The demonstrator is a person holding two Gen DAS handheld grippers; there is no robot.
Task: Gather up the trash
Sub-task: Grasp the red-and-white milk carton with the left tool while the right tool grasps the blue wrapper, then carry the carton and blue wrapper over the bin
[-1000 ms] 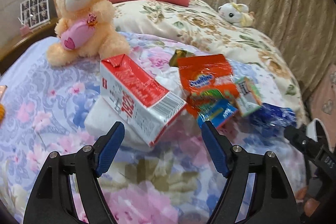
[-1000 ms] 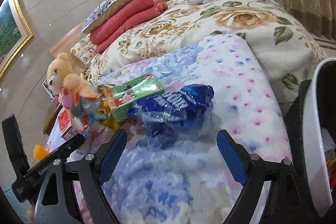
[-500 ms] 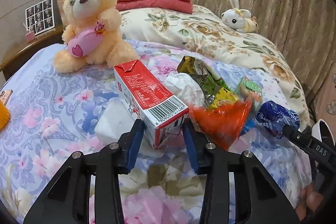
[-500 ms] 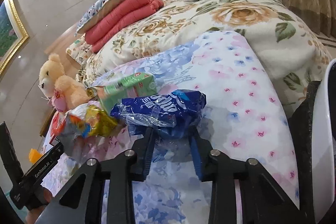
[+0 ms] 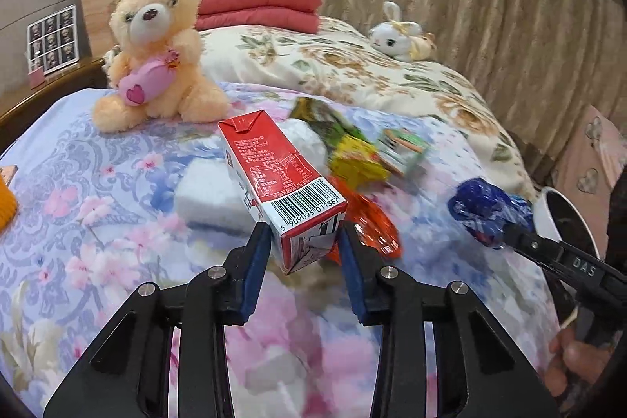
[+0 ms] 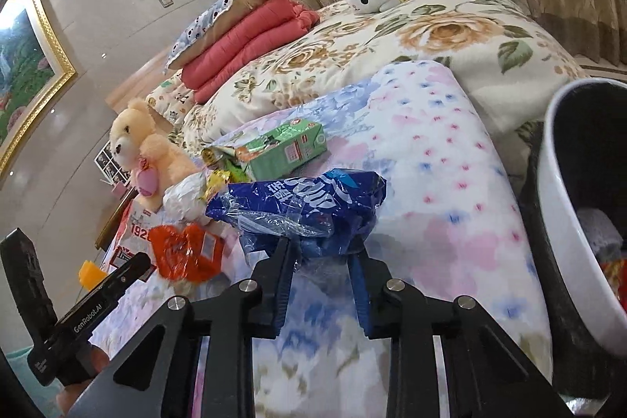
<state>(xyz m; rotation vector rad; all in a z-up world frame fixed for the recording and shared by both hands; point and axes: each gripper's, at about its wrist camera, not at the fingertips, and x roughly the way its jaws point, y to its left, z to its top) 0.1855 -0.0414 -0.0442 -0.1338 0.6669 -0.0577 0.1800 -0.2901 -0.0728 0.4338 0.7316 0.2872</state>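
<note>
Left tool [image 5: 303,241]: closed onto the barcode end of the red carton [image 5: 280,183], both pads touching its sides; the carton angles up toward 11 o'clock above the bed [image 5: 98,222]. Right tool [image 6: 319,257]: clamped on the blue wrapper [image 6: 301,208], which bunches above its fingers. The orange wrapper [image 6: 184,255] lies at 9 o'clock of the blue wrapper. The green carton [image 6: 286,147] lies at 12 o'clock, near it. The white bin [image 6: 564,249] stands at 3 o'clock, beside the bed.
</note>
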